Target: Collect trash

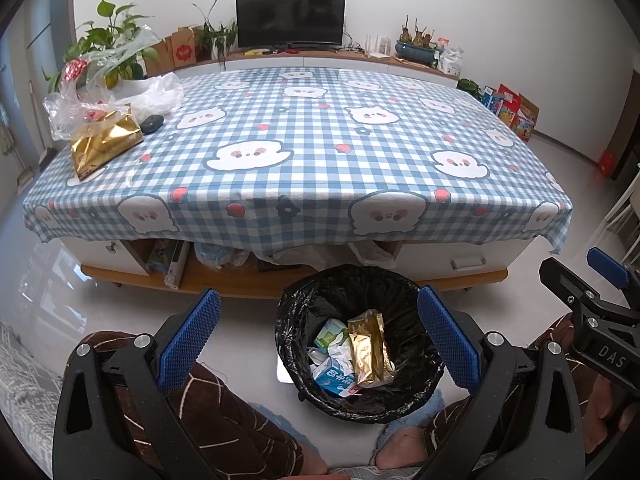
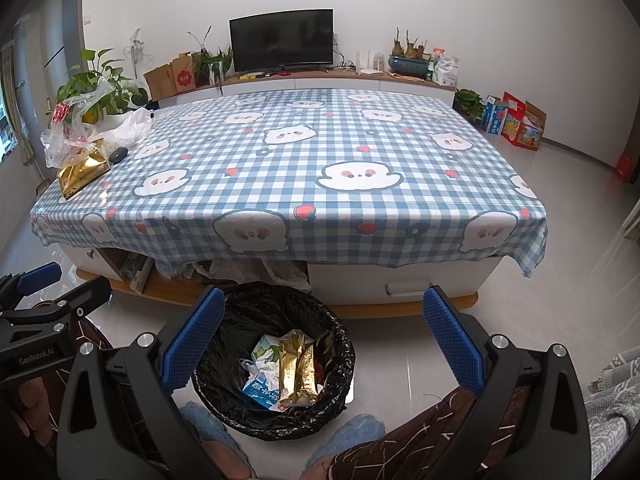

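Observation:
A bin with a black liner (image 1: 296,308) (image 2: 340,344) stands on the floor in front of the table. Inside lie a gold wrapper (image 1: 368,346) (image 2: 297,372), a blue-and-white carton (image 1: 335,382) (image 2: 260,392) and crumpled paper. On the table's far left lie a gold bag (image 1: 102,144) (image 2: 80,172) and clear plastic bags (image 1: 80,92) (image 2: 76,128). My left gripper (image 1: 320,340) is open and empty above the bin. My right gripper (image 2: 324,344) is open and empty just right of the bin, and shows at the right edge of the left wrist view (image 1: 592,280).
The table has a blue checked cloth (image 1: 304,148) (image 2: 304,168) hanging over its front edge. A dark mouse (image 1: 152,123) (image 2: 118,155) lies by the bags. Potted plants (image 1: 112,44), a TV (image 1: 291,18) and boxes (image 2: 516,120) line the back. My knees and slippers flank the bin.

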The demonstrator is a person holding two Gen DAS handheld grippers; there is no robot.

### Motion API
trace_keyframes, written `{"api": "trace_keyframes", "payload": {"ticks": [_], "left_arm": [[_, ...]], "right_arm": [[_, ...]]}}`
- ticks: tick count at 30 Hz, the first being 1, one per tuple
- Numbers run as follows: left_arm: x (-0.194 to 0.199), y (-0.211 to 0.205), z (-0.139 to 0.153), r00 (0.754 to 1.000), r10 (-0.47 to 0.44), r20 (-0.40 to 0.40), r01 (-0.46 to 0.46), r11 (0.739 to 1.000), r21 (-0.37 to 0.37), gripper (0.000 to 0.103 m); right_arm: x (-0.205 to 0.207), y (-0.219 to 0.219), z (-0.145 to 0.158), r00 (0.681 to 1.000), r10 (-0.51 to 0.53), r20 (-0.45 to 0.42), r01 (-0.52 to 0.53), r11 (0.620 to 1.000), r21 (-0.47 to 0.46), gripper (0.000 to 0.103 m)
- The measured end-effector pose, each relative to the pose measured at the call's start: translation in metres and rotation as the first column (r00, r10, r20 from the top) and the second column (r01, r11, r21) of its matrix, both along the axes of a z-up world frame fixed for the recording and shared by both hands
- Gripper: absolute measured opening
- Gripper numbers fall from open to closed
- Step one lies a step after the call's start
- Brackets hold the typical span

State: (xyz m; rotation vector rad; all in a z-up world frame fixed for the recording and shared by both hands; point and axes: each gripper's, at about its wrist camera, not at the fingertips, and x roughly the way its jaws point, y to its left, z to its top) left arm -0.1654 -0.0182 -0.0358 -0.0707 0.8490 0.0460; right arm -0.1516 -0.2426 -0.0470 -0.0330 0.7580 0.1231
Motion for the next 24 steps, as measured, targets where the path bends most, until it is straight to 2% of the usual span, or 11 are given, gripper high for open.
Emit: {"api": "trace_keyframes", "payload": {"ticks": [24], "left_arm": [[-0.0007, -0.0005, -0.0008, 1.0, -0.009, 0.005, 0.009, 1.0, -0.009, 0.097]], "right_arm": [[0.0, 0.0001, 0.0002, 1.0, 0.0, 0.0, 0.0, 1.0, 0.0, 0.095]]}}
